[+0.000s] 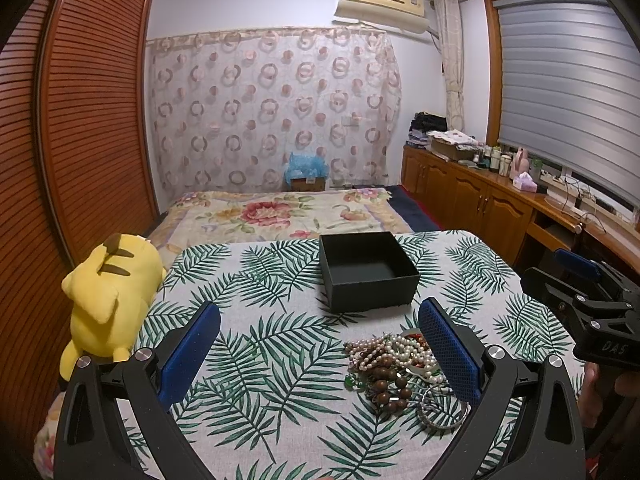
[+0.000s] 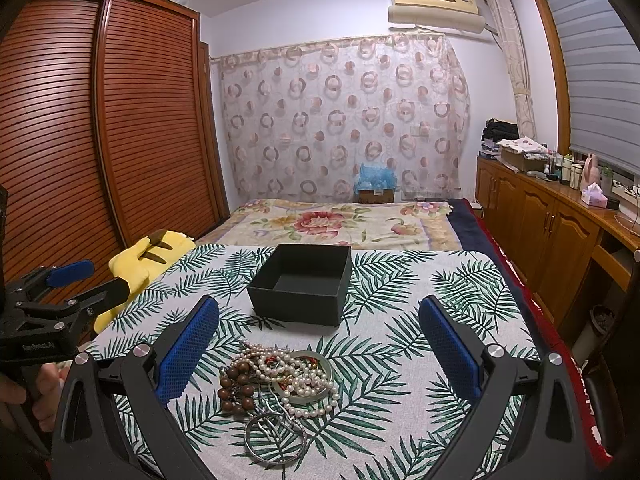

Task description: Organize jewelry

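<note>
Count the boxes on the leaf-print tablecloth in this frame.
1: an open black box, empty as far as visible, at the table's far middle, beyond the jewelry pile. Nothing suggests another box hidden behind it.

Slatted wooden wardrobe [image 1: 80, 128], circle-patterned curtain [image 1: 272, 108], floral bedspread [image 1: 272, 212], window blind [image 1: 568, 88] (lowered), wall air conditioner [image 1: 382, 0]

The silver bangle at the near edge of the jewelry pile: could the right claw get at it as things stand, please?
Probably yes. The right claw is open and empty, and the silver bangle lies on the tablecloth ahead of it with nothing above it, though its far edge meets the brown beads.
</note>
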